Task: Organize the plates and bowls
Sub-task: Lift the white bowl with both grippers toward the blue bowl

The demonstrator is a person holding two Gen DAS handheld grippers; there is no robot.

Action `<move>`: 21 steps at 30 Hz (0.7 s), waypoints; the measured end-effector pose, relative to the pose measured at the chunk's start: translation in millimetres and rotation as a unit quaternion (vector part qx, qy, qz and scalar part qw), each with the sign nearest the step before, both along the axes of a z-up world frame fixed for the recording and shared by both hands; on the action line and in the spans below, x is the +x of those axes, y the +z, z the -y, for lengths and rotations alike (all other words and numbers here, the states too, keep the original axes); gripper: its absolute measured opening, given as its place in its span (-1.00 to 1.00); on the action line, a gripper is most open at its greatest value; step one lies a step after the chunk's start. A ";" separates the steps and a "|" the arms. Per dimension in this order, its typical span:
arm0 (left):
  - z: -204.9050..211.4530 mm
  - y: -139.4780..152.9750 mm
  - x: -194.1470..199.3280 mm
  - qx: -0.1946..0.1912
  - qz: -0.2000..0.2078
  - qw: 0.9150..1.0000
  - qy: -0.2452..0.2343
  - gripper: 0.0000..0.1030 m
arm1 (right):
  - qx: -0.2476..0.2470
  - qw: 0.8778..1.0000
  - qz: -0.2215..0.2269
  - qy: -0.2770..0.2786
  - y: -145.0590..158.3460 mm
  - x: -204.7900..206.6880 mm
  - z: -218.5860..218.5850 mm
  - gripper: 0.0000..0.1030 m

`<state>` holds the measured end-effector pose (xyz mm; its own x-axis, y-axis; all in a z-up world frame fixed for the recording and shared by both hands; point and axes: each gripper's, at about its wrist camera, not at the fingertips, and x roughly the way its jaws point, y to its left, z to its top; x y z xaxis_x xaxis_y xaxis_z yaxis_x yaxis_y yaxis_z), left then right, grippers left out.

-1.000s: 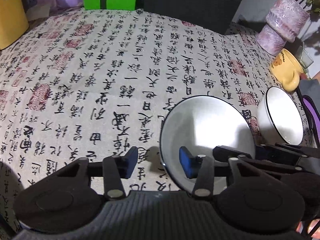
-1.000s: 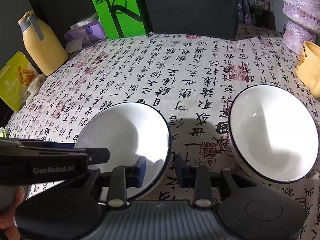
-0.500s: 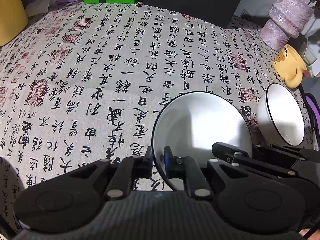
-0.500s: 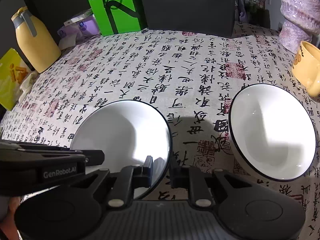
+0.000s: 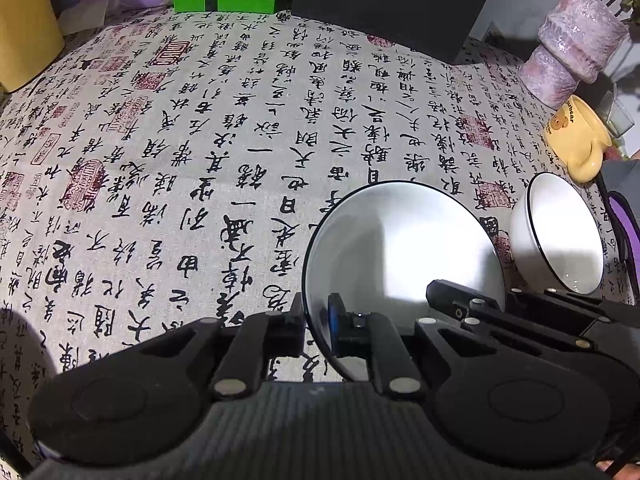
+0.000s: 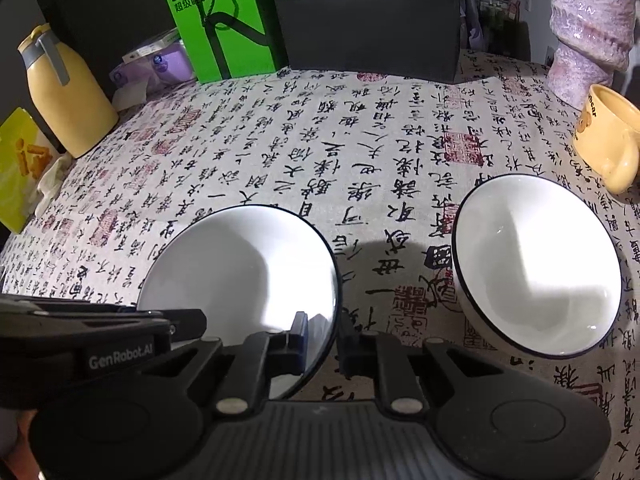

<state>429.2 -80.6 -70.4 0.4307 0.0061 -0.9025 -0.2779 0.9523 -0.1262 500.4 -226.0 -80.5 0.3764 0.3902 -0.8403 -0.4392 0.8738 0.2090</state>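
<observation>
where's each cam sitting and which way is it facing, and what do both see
Left wrist: sits on the left gripper, angled down over the calligraphy tablecloth; its black fingers pinch the left rim of the plate, and the right gripper's fingers show at lower right.
Right wrist: sits on the right gripper, angled down the same way; its fingers pinch the plate's right rim, the left gripper at lower left.
Shared: the plate, bowl, yellow mug, green box, tablecloth.
</observation>
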 end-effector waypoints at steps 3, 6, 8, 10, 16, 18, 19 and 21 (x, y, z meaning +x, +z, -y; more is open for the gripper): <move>-0.2 4.3 -3.3 0.000 0.005 1.000 0.000 -0.78 | 0.004 1.000 0.005 -0.003 4.8 -2.0 0.7 -0.73; -0.8 9.2 -7.2 0.001 0.010 1.000 0.000 -0.77 | 0.005 1.000 0.009 -0.003 9.6 -5.3 0.3 -0.73; -1.2 12.4 -9.7 0.002 0.014 1.000 0.001 -0.77 | 0.005 1.000 0.012 -0.002 13.1 -7.9 -0.2 -0.74; -2.1 15.5 -12.6 0.002 0.018 1.000 0.002 -0.77 | 0.005 1.000 0.016 -0.002 16.6 -10.3 -1.2 -0.73; -6.0 25.3 -22.7 0.002 0.030 1.000 0.005 -0.77 | 0.005 1.000 0.027 0.000 27.2 -19.7 -5.8 -0.74; -7.8 28.4 -26.3 0.002 0.034 0.999 0.007 -0.77 | 0.005 1.000 0.030 0.002 30.3 -23.0 -7.8 -0.73; -8.6 29.8 -27.9 0.002 0.036 0.999 0.007 -0.77 | 0.004 0.999 0.032 0.003 31.8 -25.3 -9.0 -0.73; -11.2 32.2 -31.6 0.002 0.039 0.999 0.009 -0.77 | 0.003 0.999 0.037 0.005 35.0 -29.0 -11.0 -0.73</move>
<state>397.5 -69.3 -38.2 0.4992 0.0173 -0.8663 -0.2845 0.9477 -0.1450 471.5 -215.0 -45.4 0.4332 0.3986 -0.8084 -0.4615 0.8685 0.1809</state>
